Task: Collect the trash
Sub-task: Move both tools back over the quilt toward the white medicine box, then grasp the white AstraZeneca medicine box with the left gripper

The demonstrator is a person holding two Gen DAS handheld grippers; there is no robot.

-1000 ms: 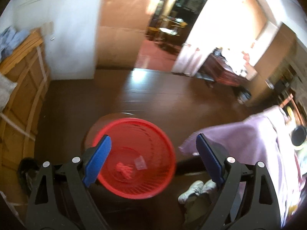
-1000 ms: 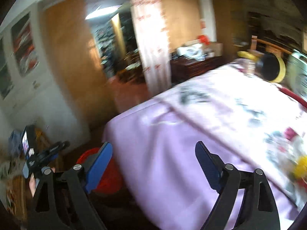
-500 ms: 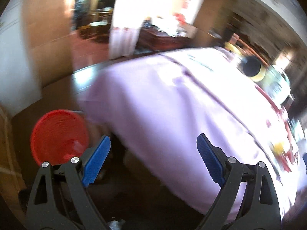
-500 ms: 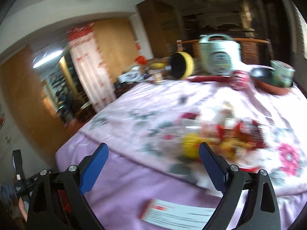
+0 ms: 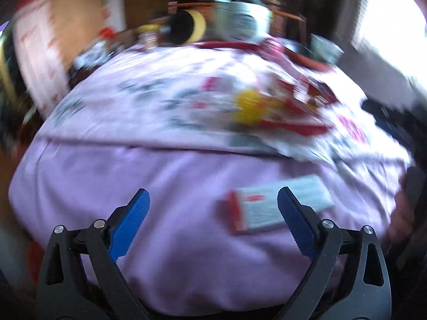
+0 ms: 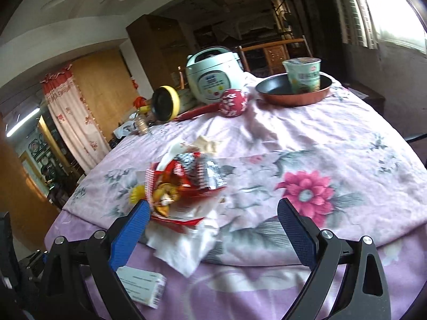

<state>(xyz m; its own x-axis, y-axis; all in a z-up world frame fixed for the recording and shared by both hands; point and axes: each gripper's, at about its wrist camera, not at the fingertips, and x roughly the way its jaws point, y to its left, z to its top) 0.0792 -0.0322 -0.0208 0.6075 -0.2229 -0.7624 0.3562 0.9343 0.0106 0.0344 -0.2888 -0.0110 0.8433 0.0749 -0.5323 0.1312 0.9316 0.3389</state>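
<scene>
A heap of red, silver and yellow snack wrappers (image 6: 184, 184) lies on the lilac floral tablecloth (image 6: 333, 138), with crumpled white tissue (image 6: 184, 248) just in front of it. A small white and red box (image 6: 141, 285) rests near the table's front edge. My right gripper (image 6: 213, 213) hovers open just short of the heap, its left finger beside the wrappers, nothing between its pads. In the blurred left wrist view, my left gripper (image 5: 213, 205) is empty and its jaws are opening above the cloth. The box (image 5: 275, 208) lies by its right finger, the wrappers (image 5: 267, 112) farther off.
At the table's back stand a pale rice cooker (image 6: 210, 74), a frying pan (image 6: 293, 93) holding a noodle cup (image 6: 304, 74), a red patterned ball (image 6: 233, 102) and a yellow-rimmed pan (image 6: 165, 104). A curtained doorway (image 6: 69, 122) is at the left.
The left view swung from the red basket on the floor up onto the table. The right view swept along the table to face the wrapper heap. Both grippers stayed empty.
</scene>
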